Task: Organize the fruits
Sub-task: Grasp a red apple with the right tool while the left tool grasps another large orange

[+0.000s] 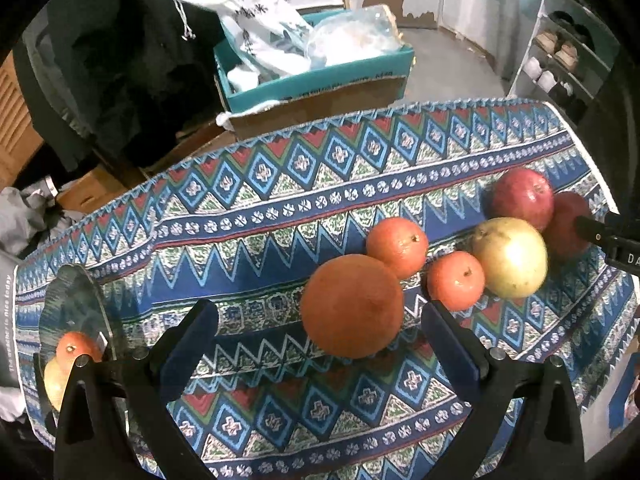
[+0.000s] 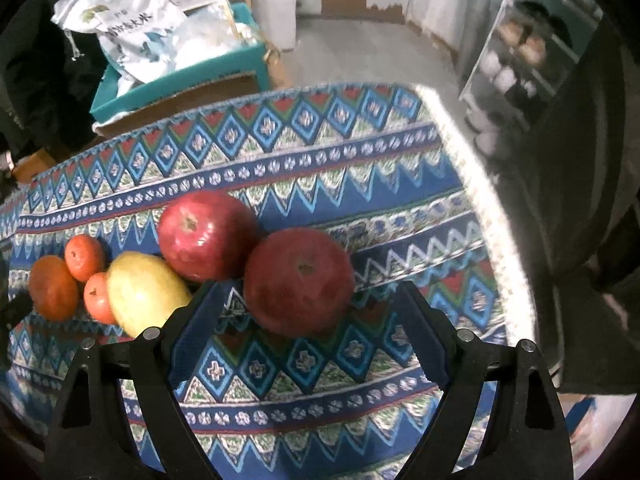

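Fruits lie on a patterned blue tablecloth [image 1: 280, 216]. My left gripper [image 1: 320, 316] is open, a large orange [image 1: 352, 306] just ahead between its fingertips. Past it lie two small oranges [image 1: 397, 246] [image 1: 456, 280], a yellow-green apple [image 1: 510, 257] and two red apples [image 1: 522, 198] [image 1: 568, 224]. My right gripper [image 2: 310, 300] is open, with the near red apple [image 2: 298, 282] between its fingertips. The other red apple [image 2: 206, 236], the yellow-green apple [image 2: 144, 292] and the oranges [image 2: 52, 288] lie to its left. My right gripper's finger shows at the left wrist view's right edge [image 1: 600, 236].
A glass plate [image 1: 76, 320] at the left holds an orange and a pale fruit. Behind the table stand a teal cardboard box [image 1: 316, 80] with white bags and a shoe rack [image 1: 560, 56]. The table's right edge [image 2: 500, 216] drops close to the red apple.
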The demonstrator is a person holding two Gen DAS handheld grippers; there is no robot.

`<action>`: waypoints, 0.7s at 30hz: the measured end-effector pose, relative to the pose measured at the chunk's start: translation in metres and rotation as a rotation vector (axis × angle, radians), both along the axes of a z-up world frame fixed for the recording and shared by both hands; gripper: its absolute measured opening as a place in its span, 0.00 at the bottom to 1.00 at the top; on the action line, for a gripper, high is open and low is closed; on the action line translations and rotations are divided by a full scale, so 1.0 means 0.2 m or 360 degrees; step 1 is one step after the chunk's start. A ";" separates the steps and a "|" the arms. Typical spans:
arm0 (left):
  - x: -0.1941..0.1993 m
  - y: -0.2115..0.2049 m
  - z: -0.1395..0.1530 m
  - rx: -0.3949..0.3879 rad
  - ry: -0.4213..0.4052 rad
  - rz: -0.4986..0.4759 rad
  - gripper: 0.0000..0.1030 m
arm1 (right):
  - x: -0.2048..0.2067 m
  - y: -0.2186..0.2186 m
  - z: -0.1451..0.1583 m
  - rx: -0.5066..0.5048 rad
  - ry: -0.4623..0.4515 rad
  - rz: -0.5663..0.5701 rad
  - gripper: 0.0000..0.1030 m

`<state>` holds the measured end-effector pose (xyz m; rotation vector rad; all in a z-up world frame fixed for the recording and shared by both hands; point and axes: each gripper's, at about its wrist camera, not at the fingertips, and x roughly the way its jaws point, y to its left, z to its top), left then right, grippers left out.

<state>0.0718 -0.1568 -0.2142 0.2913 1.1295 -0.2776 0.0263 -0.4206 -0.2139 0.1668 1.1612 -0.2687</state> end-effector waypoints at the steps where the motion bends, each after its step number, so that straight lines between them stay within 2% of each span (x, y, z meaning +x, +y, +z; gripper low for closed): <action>1: 0.01 0.00 -0.02 0.0005 0.0012 0.0006 0.99 | 0.01 -0.01 -0.03 0.0030 0.0015 -0.0006 0.84; 7: 0.05 0.00 -0.11 -0.0010 0.0073 0.0021 0.99 | 0.04 -0.02 -0.14 0.0051 0.0081 -0.0015 0.84; 16: 0.10 -0.04 -0.21 -0.0017 0.0121 0.0026 0.99 | 0.08 -0.04 -0.20 0.0056 0.0105 0.0003 0.83; 21: 0.13 -0.05 -0.26 -0.0021 0.0135 0.0028 0.97 | 0.08 -0.04 -0.21 0.0076 0.0080 0.0029 0.74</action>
